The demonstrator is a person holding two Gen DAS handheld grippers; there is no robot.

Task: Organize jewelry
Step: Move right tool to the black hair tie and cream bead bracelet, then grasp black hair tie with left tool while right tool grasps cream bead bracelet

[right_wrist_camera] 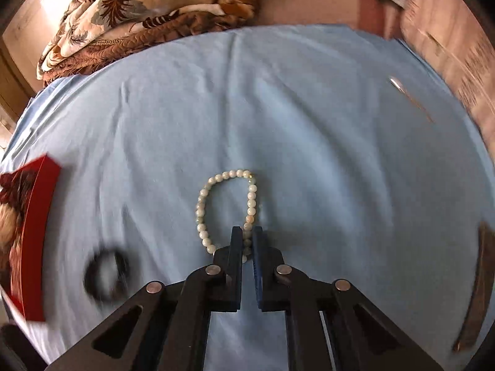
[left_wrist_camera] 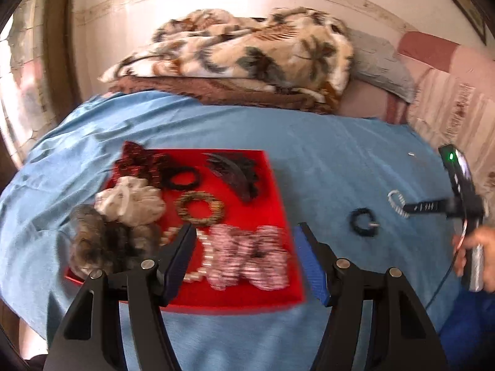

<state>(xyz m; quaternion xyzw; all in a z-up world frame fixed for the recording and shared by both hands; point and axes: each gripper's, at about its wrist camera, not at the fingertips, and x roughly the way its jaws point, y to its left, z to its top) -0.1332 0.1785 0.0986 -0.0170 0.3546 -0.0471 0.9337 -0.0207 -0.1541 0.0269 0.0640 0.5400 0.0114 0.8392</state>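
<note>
A red tray (left_wrist_camera: 272, 179) lies on the blue sheet and holds scrunchies, a dark hair claw (left_wrist_camera: 235, 173), a beaded ring (left_wrist_camera: 201, 208) and a pearl strand. My left gripper (left_wrist_camera: 246, 235) is open and empty above the tray's near side. My right gripper (right_wrist_camera: 247, 232) is shut on one side of a white pearl bracelet (right_wrist_camera: 204, 213), which lies on the sheet; it also shows in the left wrist view (left_wrist_camera: 397, 204). A black hair tie (left_wrist_camera: 364, 222) lies loose between tray and bracelet, and shows blurred in the right wrist view (right_wrist_camera: 106, 276).
A patterned blanket (left_wrist_camera: 241, 52) is piled at the back of the bed on a brown cover. A small shiny pin (right_wrist_camera: 396, 83) lies on the blue sheet (right_wrist_camera: 309, 123) at the far right. The tray's edge (right_wrist_camera: 34, 232) stands at left in the right wrist view.
</note>
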